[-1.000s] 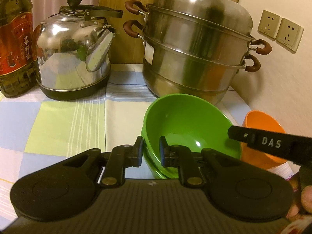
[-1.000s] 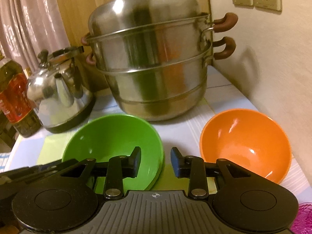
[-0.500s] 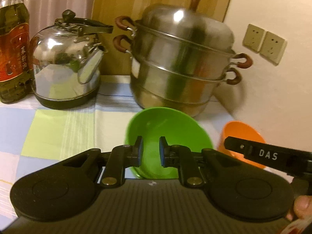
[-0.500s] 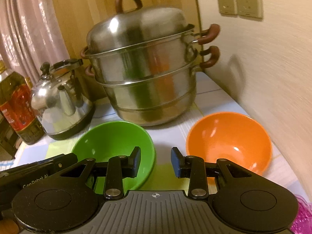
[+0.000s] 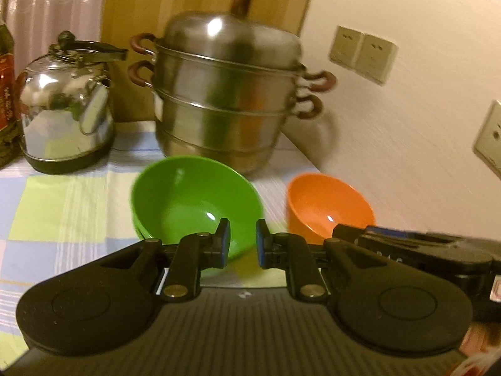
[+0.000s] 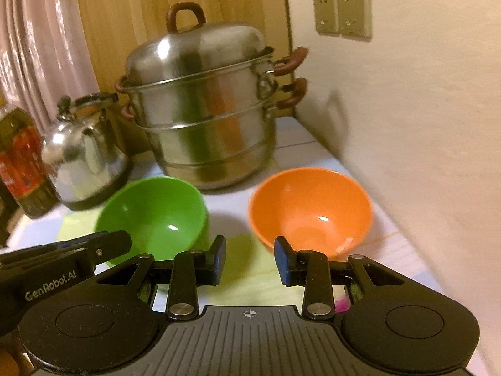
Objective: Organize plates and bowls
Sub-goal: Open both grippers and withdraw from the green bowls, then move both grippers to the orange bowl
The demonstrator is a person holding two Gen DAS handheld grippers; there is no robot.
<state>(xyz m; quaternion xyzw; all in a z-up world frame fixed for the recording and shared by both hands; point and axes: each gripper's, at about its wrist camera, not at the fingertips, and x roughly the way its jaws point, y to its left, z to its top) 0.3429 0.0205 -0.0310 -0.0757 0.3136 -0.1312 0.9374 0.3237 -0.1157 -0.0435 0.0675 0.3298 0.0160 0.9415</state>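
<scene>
A green bowl (image 5: 194, 200) stands upright on the chequered cloth in front of the steamer pot, and a second green rim seems to show under its left side. An orange bowl (image 5: 325, 206) stands to its right, near the wall and apart from it. My left gripper (image 5: 242, 242) hovers just short of the green bowl's near rim, its jaws nearly together with nothing between them. My right gripper (image 6: 250, 260) hangs over the cloth between the green bowl (image 6: 156, 213) and the orange bowl (image 6: 310, 210), jaws apart and empty.
A tall steel steamer pot (image 5: 228, 100) with brown handles stands behind the bowls. A steel kettle (image 5: 65, 109) and an oil bottle (image 6: 18, 163) are at the back left. The wall with sockets (image 5: 363, 53) runs close along the right.
Both grippers have drawn back and risen, so the bowls and the pot look smaller and farther off. Neither gripper's jaws have changed, and the bowls have stayed put.
</scene>
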